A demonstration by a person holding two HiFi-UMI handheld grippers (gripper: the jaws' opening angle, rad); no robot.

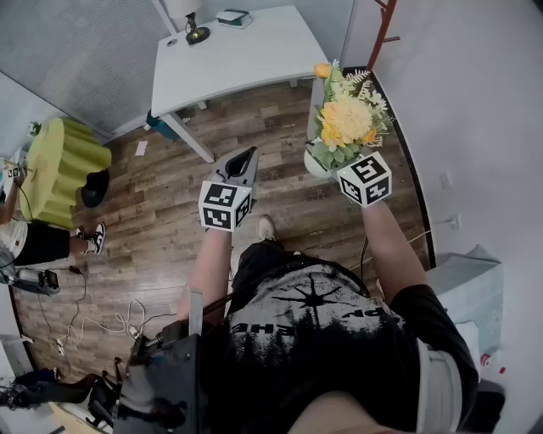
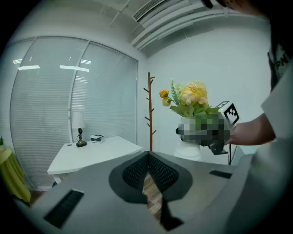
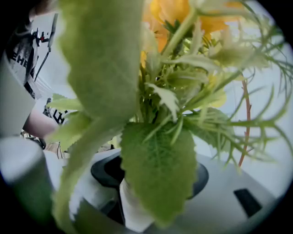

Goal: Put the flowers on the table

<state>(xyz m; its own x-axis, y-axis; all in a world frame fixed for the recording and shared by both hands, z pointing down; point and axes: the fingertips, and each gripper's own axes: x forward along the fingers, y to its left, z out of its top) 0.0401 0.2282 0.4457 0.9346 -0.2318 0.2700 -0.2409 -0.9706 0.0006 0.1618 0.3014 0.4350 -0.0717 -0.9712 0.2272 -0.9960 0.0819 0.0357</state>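
A bunch of yellow and orange flowers (image 1: 348, 119) with green leaves stands in a white vase (image 1: 316, 165). My right gripper (image 1: 339, 165) is shut on that vase and holds it upright in the air, over the wooden floor. In the right gripper view the vase (image 3: 132, 205) sits between the dark pads, and a big leaf (image 3: 158, 169) hides most of the jaws. The white table (image 1: 237, 55) stands ahead, beyond the bouquet. My left gripper (image 1: 246, 157) hovers beside the vase, shut and empty. From the left gripper view I see the flowers (image 2: 190, 98) to the right and the table (image 2: 91, 153) to the left.
A small lamp (image 1: 195, 30) and a flat box (image 1: 233, 17) stand at the table's far end. A reddish coat rack (image 1: 382, 34) rises by the right wall. At the left are a round table with a yellow-green cloth (image 1: 59, 165), a seated person (image 1: 34, 242) and floor cables (image 1: 102, 322).
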